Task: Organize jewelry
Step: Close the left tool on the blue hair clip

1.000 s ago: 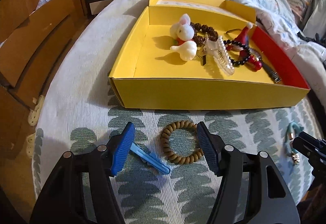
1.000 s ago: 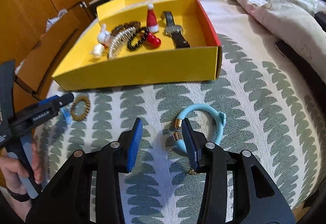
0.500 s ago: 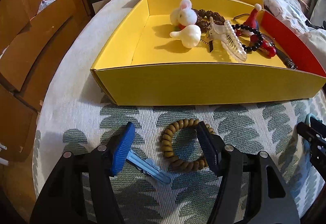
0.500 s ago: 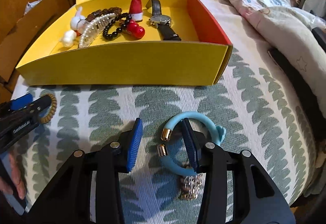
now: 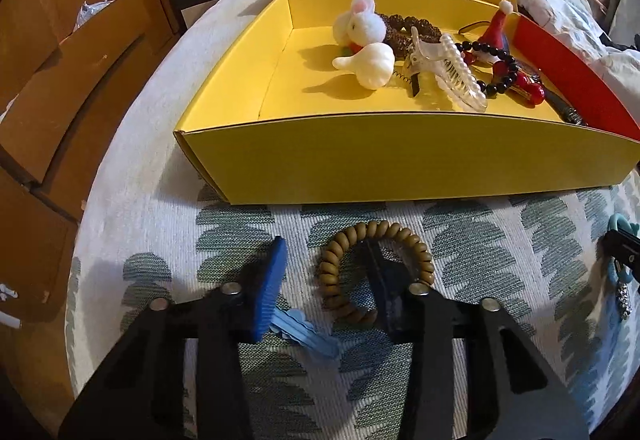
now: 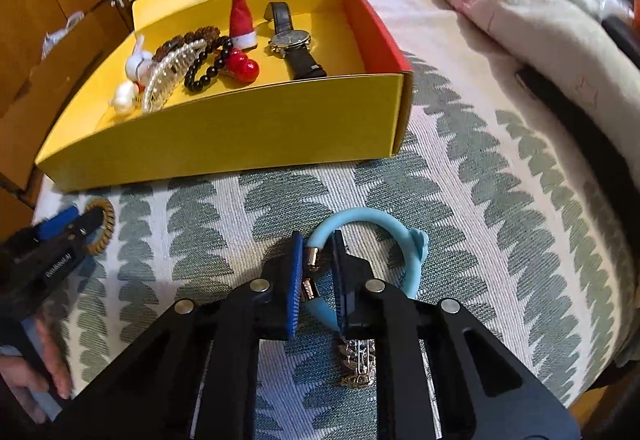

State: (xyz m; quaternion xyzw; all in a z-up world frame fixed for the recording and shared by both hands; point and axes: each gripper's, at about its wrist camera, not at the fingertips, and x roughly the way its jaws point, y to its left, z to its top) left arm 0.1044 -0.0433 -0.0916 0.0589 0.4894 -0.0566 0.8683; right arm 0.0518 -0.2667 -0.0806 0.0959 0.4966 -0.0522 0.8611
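Two bracelets being picked off the bed, in front of the yellow box (image 6: 248,128).
The right hand-held gripper (image 6: 316,268) clamps the blue bracelet (image 6: 372,220); the left hand-held gripper (image 5: 326,272) is closing around one side of the brown coil bracelet (image 5: 376,230).

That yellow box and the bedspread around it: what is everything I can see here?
Yellow cardboard box: one, red right wall, on the bedspread.
White bunny charm, clear claw hair clip, black bead bracelet, brown bead bracelet, red Santa hat, black leather watch: one each, inside the box.
Tan spiral hair tie: one, before the box; left jaws closing around its side.
Light blue bangle: one, on the bedspread, clamped.
Left gripper, right gripper: black, blue pads.
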